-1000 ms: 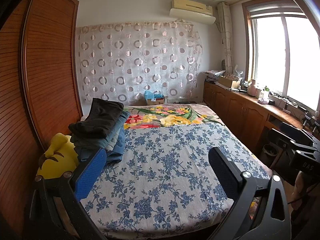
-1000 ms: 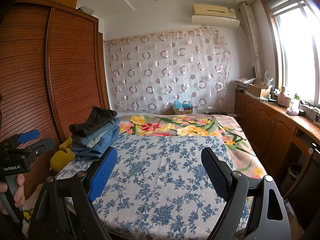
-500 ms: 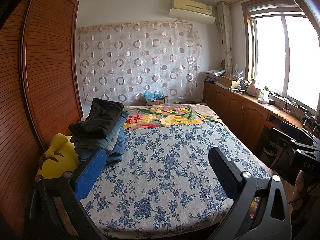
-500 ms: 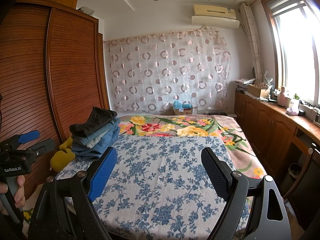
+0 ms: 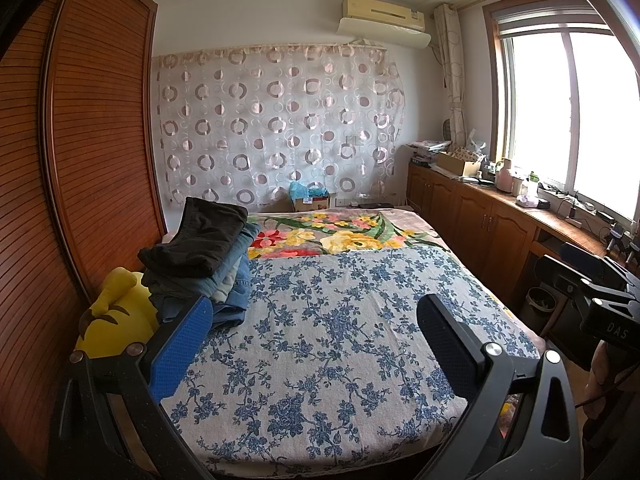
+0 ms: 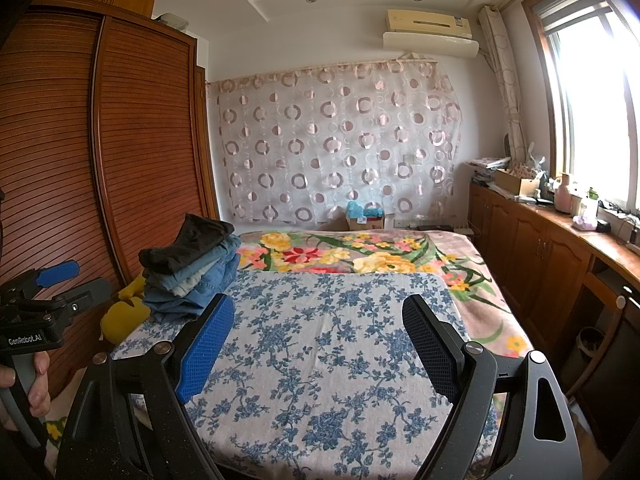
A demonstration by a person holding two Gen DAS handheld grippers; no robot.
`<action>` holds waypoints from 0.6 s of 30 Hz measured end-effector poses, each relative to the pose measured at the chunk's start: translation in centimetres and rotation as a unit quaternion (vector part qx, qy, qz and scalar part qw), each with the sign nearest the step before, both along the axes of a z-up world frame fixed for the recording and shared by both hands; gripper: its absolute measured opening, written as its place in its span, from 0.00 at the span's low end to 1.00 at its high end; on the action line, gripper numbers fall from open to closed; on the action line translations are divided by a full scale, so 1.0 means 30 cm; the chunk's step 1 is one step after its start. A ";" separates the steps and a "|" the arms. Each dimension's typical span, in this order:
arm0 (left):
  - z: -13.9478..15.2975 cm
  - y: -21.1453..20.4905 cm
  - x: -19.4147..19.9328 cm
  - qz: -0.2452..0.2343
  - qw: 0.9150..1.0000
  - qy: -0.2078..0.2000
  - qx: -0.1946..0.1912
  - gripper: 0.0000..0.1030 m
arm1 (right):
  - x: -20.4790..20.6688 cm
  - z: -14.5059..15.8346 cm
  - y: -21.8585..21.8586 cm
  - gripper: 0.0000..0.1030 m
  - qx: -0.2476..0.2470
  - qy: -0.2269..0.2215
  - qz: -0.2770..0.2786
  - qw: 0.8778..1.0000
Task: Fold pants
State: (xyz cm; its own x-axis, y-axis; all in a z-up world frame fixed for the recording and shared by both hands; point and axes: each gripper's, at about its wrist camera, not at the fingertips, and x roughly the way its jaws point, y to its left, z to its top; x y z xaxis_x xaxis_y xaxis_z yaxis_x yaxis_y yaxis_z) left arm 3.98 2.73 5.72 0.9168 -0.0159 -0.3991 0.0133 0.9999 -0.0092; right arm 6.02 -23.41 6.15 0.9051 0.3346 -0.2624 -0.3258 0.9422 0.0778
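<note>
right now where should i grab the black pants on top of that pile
Take the black pants by the near folded edge that overhangs the pile of jeans, coming in from the open bed side. It lies topmost and free, and the wardrobe blocks the far side. Both grippers are open.

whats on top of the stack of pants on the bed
A dark folded pair tops the pile of pants, with jeans layered beneath. How many pairs lie under it is partly hidden.

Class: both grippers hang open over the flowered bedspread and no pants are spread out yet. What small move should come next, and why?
Probably reach the left gripper toward the black pants topping the pile of pants at the bed's left side. Both it and the right gripper are open and empty, and the blue floral sheet has nothing laid out for folding.
</note>
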 end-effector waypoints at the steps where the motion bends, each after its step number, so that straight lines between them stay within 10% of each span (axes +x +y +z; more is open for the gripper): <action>1: 0.000 0.000 0.000 0.000 1.000 0.000 0.000 0.99 | 0.000 0.000 0.000 0.85 0.000 0.000 0.001 1.000; 18: -0.002 -0.002 -0.001 0.000 1.000 0.000 0.001 0.99 | -0.001 0.001 0.001 0.85 0.001 -0.001 0.000 1.000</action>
State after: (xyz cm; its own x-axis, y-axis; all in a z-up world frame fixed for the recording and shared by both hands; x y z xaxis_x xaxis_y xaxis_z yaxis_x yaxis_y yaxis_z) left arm 3.96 2.67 5.67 0.9169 -0.0152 -0.3989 0.0131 0.9999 -0.0080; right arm 5.99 -23.37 6.19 0.9060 0.3344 -0.2596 -0.3253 0.9423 0.0783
